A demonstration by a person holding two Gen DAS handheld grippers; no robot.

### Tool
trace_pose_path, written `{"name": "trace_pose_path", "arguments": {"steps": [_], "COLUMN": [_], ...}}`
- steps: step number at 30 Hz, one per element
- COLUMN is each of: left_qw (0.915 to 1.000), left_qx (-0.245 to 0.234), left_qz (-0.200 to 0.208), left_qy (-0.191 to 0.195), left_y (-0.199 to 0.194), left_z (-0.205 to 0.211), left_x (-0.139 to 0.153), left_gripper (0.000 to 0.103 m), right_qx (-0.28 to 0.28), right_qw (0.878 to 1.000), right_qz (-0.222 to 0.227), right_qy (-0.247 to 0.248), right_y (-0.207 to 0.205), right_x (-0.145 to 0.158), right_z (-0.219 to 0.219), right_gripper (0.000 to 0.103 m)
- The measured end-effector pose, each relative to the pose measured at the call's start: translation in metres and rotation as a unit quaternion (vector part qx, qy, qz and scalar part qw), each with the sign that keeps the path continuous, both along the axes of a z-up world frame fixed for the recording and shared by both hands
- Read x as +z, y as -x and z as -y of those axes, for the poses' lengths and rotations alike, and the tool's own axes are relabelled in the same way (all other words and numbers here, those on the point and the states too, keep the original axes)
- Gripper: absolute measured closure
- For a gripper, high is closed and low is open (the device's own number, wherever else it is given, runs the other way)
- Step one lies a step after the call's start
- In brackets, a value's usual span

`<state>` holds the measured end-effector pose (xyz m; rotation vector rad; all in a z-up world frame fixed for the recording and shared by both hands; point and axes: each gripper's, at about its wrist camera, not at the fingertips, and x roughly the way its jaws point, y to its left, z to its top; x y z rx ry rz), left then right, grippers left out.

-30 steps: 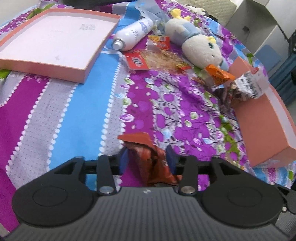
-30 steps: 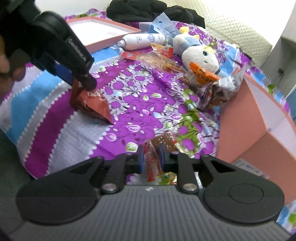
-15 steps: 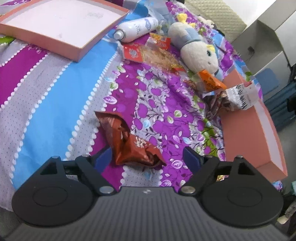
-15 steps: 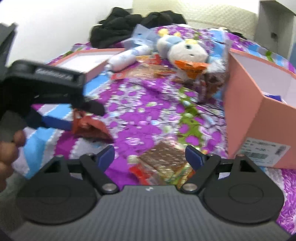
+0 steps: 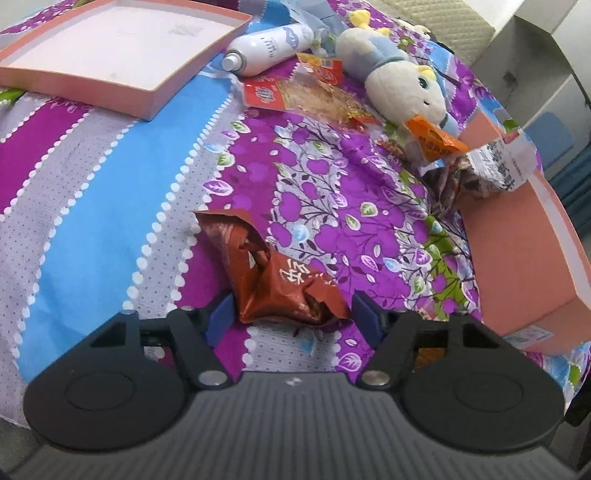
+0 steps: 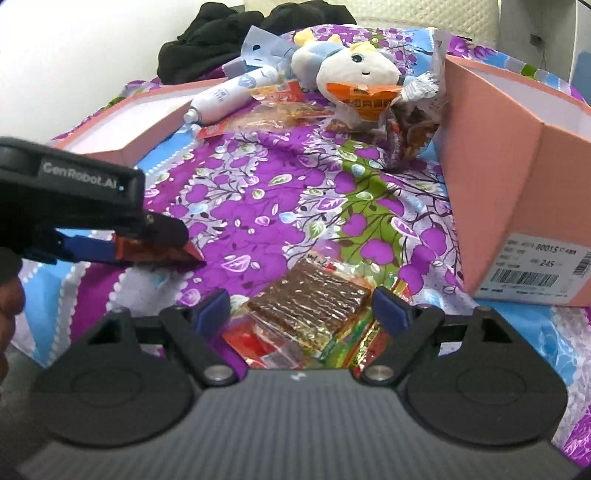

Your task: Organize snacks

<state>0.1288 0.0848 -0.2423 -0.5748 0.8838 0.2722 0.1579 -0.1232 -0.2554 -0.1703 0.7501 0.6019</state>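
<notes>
Two claws, both spread wide: my left gripper straddles the crumpled reddish-brown foil snack bag; my right gripper straddles the clear-wrapped brown snack pack near the salmon cardboard box.

Floral purple, blue and grey striped bedspread covers the bed. White plush duck in a light-blue top lies near the far side, a white spray bottle on its side just beside it. Heap of black clothing at the far edge by the wall. White cabinet stands beyond the bed.
</notes>
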Motion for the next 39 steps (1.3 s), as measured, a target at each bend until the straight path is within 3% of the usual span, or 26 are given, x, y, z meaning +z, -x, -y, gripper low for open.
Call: {"name": "trace_pose_path", "arguments": {"steps": [2,10,11,12,13,15,20,27,32,39], "left_qw": [0.9999,0.9994,0.9993,0.9991,0.9989,0.9985,0.9978,0.9954,0.9904,0.9854], "left_qx": [-0.009,-0.028,-0.032,-0.037,-0.042,-0.051,-0.059,-0.082,-0.114,-0.144], "left_qz": [0.002,0.012,0.014,0.017,0.018,0.022,0.028,0.021,0.024,0.035], "left_qy": [-0.007,0.015,0.011,0.007,0.003,-0.004,-0.015,-0.045,-0.074,-0.083], "left_y": [0.0,0.002,0.003,0.004,0.005,0.006,0.008,0.009,0.006,0.011], "left_z": [0.004,0.007,0.008,0.009,0.01,0.012,0.013,0.021,0.032,0.045], "left_x": [0.001,0.012,0.014,0.018,0.022,0.029,0.043,0.057,0.076,0.111], "left_gripper": [0.034,0.038,0.038,0.038,0.038,0.038,0.038,0.038,0.038,0.038], "right_qx": [0.0,0.003,0.0,-0.001,-0.003,-0.006,-0.002,-0.015,-0.05,-0.078], "right_qw": [1.0,1.0,1.0,1.0,1.0,1.0,1.0,0.998,0.997,0.993], "right_qz": [0.001,-0.007,-0.01,-0.011,-0.005,0.008,0.011,0.057,0.048,0.043], "right_qy": [0.001,-0.017,-0.02,-0.023,-0.024,-0.017,-0.003,0.025,-0.019,-0.079], "right_y": [0.0,0.002,0.002,0.002,0.003,0.005,0.004,0.005,-0.004,0.004], "right_x": [0.002,0.012,0.015,0.016,0.021,0.029,0.03,0.053,0.078,0.116], "right_z": [0.001,0.01,0.012,0.014,0.014,0.013,0.012,0.012,0.034,0.059], "right_gripper": [0.029,0.037,0.042,0.073,0.072,0.081,0.085,0.093,0.094,0.094]}}
